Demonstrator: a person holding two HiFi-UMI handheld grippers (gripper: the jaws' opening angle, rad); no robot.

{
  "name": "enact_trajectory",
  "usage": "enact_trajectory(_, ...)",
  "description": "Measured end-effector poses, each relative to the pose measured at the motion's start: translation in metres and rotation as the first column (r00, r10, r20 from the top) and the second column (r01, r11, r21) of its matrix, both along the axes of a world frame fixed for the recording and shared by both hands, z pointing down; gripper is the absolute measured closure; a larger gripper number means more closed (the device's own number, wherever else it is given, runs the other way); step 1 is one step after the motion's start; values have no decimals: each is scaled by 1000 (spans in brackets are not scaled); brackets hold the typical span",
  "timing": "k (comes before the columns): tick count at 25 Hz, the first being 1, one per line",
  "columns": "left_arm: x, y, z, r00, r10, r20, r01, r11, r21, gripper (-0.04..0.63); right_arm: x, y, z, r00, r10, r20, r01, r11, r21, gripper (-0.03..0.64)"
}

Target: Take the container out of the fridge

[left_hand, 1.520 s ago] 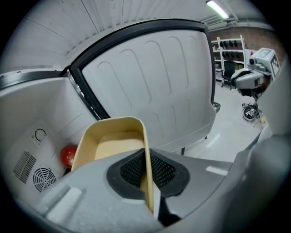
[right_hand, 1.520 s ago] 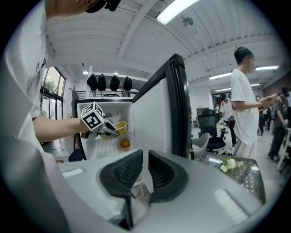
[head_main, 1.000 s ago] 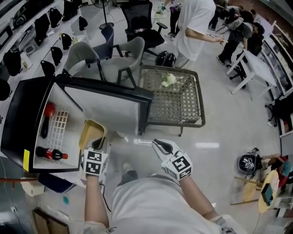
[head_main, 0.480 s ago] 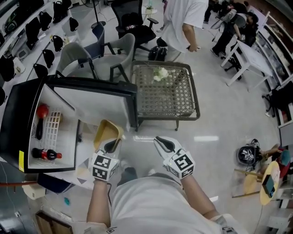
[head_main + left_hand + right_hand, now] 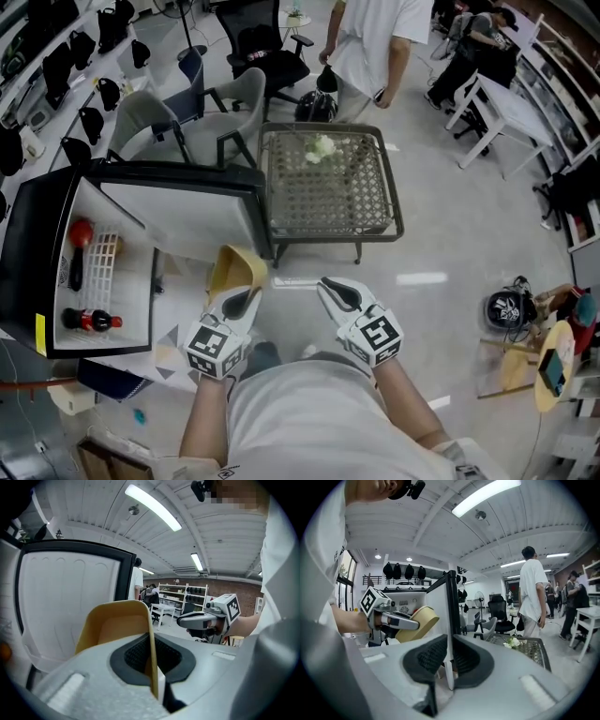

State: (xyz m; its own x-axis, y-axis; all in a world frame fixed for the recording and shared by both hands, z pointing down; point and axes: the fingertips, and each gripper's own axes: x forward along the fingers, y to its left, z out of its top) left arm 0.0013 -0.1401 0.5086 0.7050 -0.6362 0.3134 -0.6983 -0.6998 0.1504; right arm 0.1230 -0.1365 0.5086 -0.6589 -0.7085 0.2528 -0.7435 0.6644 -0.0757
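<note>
The yellow container (image 5: 239,270) hangs in the air just outside the black fridge (image 5: 23,262), beside the lower edge of its open door (image 5: 187,220). My left gripper (image 5: 236,298) is shut on the container's near rim. In the left gripper view that rim (image 5: 151,644) is clamped edge-on between the dark pads of my left gripper (image 5: 152,656). My right gripper (image 5: 339,295) hovers to the right over the floor, shut and empty. In the right gripper view the right gripper (image 5: 449,656) shows closed pads, with the container (image 5: 419,620) to their left.
Inside the fridge a cola bottle (image 5: 89,321) lies on the door side and a red-capped bottle (image 5: 80,246) rests by a white rack. A wicker table (image 5: 323,183) with flowers stands just beyond. Chairs (image 5: 234,103) and a person in white (image 5: 370,47) are farther back.
The left gripper has carried the container rightward, out of the fridge opening and past the door's edge. The right gripper has barely moved. The person in white has walked left.
</note>
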Motion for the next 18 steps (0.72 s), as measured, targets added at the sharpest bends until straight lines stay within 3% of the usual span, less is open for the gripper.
enact_trajectory(8,6,-1,-26,994,12,-112,-6,998,57,584,-2,1,-15,1000,-11,14,10,1000,24,575)
enact_trajectory(18,-4,-6,-30,990,25,-141,-11,995,100,584,-12,-4,-25,999,-27,39,25,999,39,575)
